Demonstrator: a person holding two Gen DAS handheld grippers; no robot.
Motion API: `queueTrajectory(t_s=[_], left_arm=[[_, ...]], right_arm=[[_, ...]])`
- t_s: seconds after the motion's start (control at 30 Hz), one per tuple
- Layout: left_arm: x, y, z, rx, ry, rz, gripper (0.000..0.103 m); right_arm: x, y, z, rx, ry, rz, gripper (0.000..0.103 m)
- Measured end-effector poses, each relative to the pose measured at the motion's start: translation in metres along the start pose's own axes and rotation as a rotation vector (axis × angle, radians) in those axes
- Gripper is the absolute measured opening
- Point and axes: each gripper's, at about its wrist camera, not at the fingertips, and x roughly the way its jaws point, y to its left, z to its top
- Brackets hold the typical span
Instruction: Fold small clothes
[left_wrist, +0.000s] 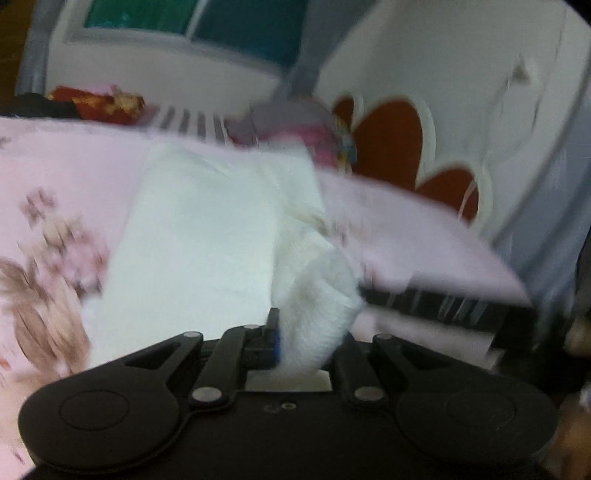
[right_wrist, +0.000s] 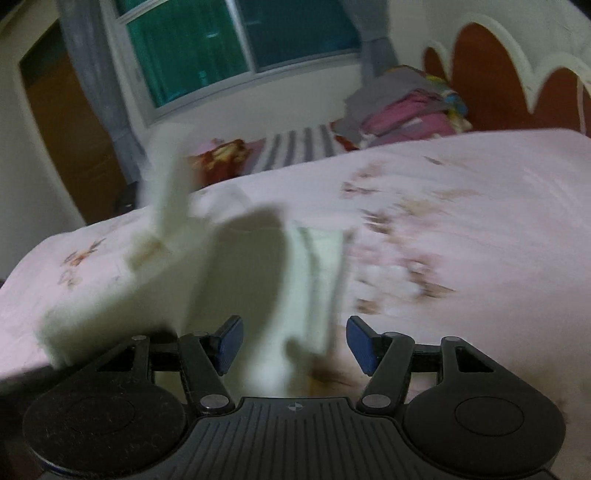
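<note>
On the pink floral bed (right_wrist: 480, 206), the white garment (left_wrist: 199, 236) lay lengthwise, running away from the left gripper (left_wrist: 295, 339), which was clamped on its near bunched corner. Beside it, the right gripper (right_wrist: 295, 343) stood apart, gripping nothing.

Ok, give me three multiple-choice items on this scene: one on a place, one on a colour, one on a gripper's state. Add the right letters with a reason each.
1. Where does the pile of folded clothes sit?
A. at the bed's far end, by the headboard
B. under the window
C. between the right gripper's fingers

2. What colour is the garment in the left gripper?
A. red
B. white
C. grey

3. How does the right gripper stand?
A. shut on cloth
B. open
C. out of view

Key: 1 A, the pile lies beside the red headboard; 2 B, white cloth bunches between the closed fingers; 3 B, its blue pads stand apart, pressing nothing.
</note>
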Motion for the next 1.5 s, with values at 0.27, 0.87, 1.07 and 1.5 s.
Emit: queueTrajectory(t_s=[0.27,0.87,1.07,1.5], left_arm=[[-0.013,-0.012,-0.022,0.087,0.085,-0.046,0.035],[-0.059,0.086,0.046,-0.055,-0.030,0.076,0.049],[-0.012,0.090,0.064,-0.072,0.013,0.052,0.049],[0.018,0.106,0.057,-0.070,0.083,0.036,0.051]], right_arm=[[-0.005,-0.017,0.001,0.120,0.045,0.173,0.062],[0.056,-0.005,0.002,0.181,0.164,0.182,0.018],[0.039,-0.003,0.008,0.154,0.112,0.143,0.009],[0.017,-0.016,-0.019,0.181,0.149,0.071,0.020]])
